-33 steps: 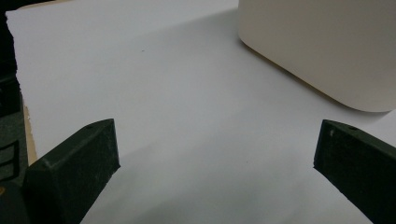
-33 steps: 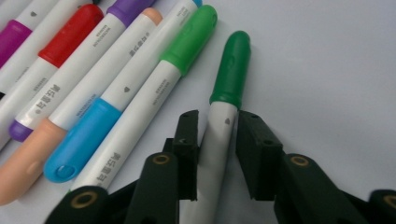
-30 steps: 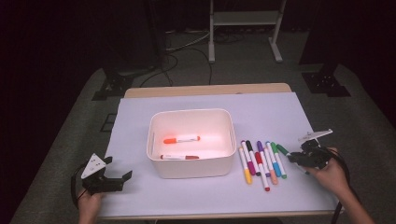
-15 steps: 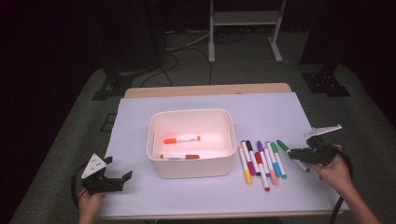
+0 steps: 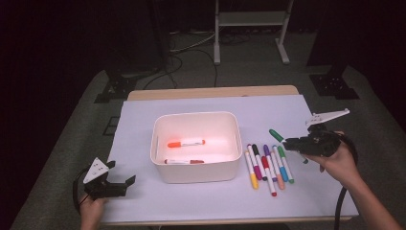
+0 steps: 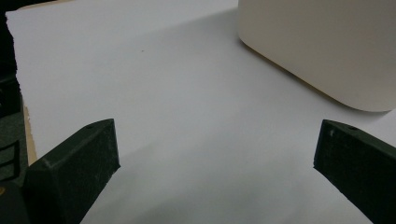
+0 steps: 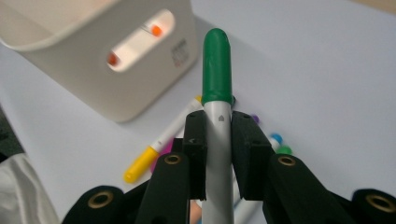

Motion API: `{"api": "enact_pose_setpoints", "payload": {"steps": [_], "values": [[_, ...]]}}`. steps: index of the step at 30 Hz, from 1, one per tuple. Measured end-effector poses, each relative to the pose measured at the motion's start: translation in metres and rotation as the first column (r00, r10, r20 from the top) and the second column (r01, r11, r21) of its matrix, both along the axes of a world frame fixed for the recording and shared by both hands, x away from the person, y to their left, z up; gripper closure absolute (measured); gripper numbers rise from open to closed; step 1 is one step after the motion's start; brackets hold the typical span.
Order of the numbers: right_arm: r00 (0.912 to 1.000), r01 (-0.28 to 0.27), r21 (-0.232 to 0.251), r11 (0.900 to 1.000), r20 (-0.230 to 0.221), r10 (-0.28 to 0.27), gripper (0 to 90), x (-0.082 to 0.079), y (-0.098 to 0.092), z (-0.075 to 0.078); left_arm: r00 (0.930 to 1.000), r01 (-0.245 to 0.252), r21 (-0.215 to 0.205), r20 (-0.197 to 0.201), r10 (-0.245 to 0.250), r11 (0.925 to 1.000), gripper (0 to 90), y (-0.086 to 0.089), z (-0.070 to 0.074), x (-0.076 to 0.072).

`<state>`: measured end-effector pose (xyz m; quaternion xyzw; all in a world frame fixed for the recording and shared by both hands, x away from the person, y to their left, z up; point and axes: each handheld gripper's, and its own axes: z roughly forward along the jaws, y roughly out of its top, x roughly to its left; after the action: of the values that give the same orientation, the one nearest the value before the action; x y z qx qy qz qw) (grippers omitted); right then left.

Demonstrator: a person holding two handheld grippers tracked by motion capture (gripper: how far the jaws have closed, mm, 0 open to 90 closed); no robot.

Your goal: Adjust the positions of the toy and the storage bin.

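the right hand-held gripper (image 7: 217, 140) is clamped on the green-capped marker (image 7: 217, 88), lifted off the bench (image 5: 287, 201) at about 3 o'clock of the white bin (image 5: 195, 170), cap pointing binward, probably for dropping in. the left hand-held gripper (image 6: 217, 154) waits wide open at the bin's 8 o'clock, holding nothing.

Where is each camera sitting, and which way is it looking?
High view: above the table, looking forward and down; both hands, left gripper, right gripper.
Left gripper view: behind open jaws, facing the paper.
Right gripper view: behind jaws clamping the green marker.
All views share the white bin.
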<state>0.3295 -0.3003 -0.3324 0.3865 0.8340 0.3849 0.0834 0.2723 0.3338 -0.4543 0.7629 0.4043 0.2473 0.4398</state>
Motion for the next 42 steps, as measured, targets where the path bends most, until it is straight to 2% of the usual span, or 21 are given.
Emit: {"api": "enact_pose_setpoints", "payload": {"steps": [1,2,4,8,9,11,12,13,16,17,21,22,23,26,27,28,30,33,39,40,42], "values": [[1.0,0.0,0.0,1.0,0.0,0.0,75.8,0.0,0.0,0.0,1.0,0.0,0.0,0.0,0.0,1.0,0.0,0.0,0.0,0.0],[0.9995,-0.022,-0.004,1.0,0.02,0.022,75.7,-0.001,0.009,0.015,1.0,0.001,-0.001,0.0,-0.001,1.0,0.0,0.0,0.0,0.0],[0.9992,-0.031,-0.01,0.999,0.027,0.031,75.8,-0.001,0.012,0.019,1.0,0.001,-0.002,-0.001,-0.001,1.0,0.0,0.0,0.0,0.0],[0.9918,-0.11,-0.008,0.994,0.065,0.11,75.8,-0.004,0.039,0.05,1.0,0.0,-0.004,0.0,0.0,1.0,0.0,0.0,0.0,0.0],[0.9918,-0.11,-0.008,0.994,0.065,0.11,75.8,-0.004,0.039,0.05,1.0,0.0,-0.004,0.0,0.0,1.0,0.0,0.0,0.0,0.0],[0.9865,-0.143,-0.011,0.99,0.078,0.144,75.8,-0.005,0.051,0.06,1.0,0.001,-0.005,0.0,-0.001,1.0,0.0,0.0,0.0,0.0],[0.9801,-0.177,-0.013,0.984,0.089,0.177,75.8,-0.005,0.062,0.068,1.0,0.001,-0.006,0.0,-0.001,1.0,0.0,0.001,0.0,0.0],[0.9801,-0.177,-0.013,0.984,0.089,0.177,75.8,-0.005,0.062,0.068,1.0,0.002,-0.007,0.0,-0.002,1.0,0.0,0.001,0.0,0.0],[0.9689,-0.228,-0.011,0.974,0.096,0.228,75.8,-0.005,0.084,0.082,1.0,0.003,-0.009,0.0,-0.003,1.0,0.0,0.001,0.0,0.0],[0.9689,-0.228,-0.011,0.974,0.096,0.228,75.8,-0.005,0.084,0.082,1.0,0.003,-0.01,0.0,-0.003,0.9999,0.0,0.001,0.0,0.0],[0.9559,-0.275,-0.02,0.961,0.1,0.276,75.8,-0.004,0.104,0.091,1.0,0.003,-0.01,-0.004,-0.003,0.9999,0.0,0.001,0.0,0.0],[0.9494,-0.297,-0.023,0.954,0.098,0.298,75.8,-0.004,0.114,0.094,1.0,0.001,-0.014,-0.003,-0.001,0.9999,0.0,0.001,0.0,0.0],[0.9494,-0.297,-0.023,0.954,0.098,0.298,75.8,-0.004,0.114,0.094,1.0,0.001,-0.015,-0.004,-0.001,0.9999,0.0,0.001,0.0,0.0],[0.9345,-0.34,-0.04,0.94,0.098,0.342,75.8,-0.003,0.134,0.098,1.0,0.001,-0.016,-0.003,-0.001,0.9999,0.0,0.001,0.0,0.0],[0.9345,-0.34,-0.04,0.94,0.098,0.342,75.8,-0.003,0.134,0.098,1.0,0.001,-0.016,-0.003,-0.001,0.9999,0.0,0.001,0.0,0.0],[0.9233,-0.369,-0.048,0.928,0.095,0.372,75.7,-0.003,0.142,0.099,1.0,0.001,-0.017,-0.003,-0.001,0.9999,0.0,0.001,0.0,0.0],[0.9208,-0.376,-0.048,0.925,0.093,0.379,75.7,-0.003,0.147,0.099,1.0,0.002,-0.017,-0.004,-0.002,0.9999,0.0,0.001,0.0,0.0],[0.903,-0.416,-0.063,0.907,0.09,0.42,75.7,-0.002,0.164,0.099,1.0,0.002,-0.018,-0.003,-0.002,0.9998,0.0,0.001,0.0,0.0],[0.888,-0.449,-0.062,0.891,0.08,0.453,75.7,0.001,0.181,0.098,1.0,0.005,-0.021,-0.004,-0.005,0.9998,0.0,0.002,0.0,0.0],[0.8804,-0.464,-0.063,0.883,0.077,0.468,75.7,0.003,0.188,0.097,1.0,0.005,-0.021,-0.004,-0.005,0.9998,0.0,0.002,0.0,0.0],[0.8761,-0.473,-0.065,0.879,0.071,0.477,75.7,0.004,0.195,0.097,1.0,0.005,-0.02,-0.004,-0.006,0.9998,0.0,0.002,0.0,0.001]]}}
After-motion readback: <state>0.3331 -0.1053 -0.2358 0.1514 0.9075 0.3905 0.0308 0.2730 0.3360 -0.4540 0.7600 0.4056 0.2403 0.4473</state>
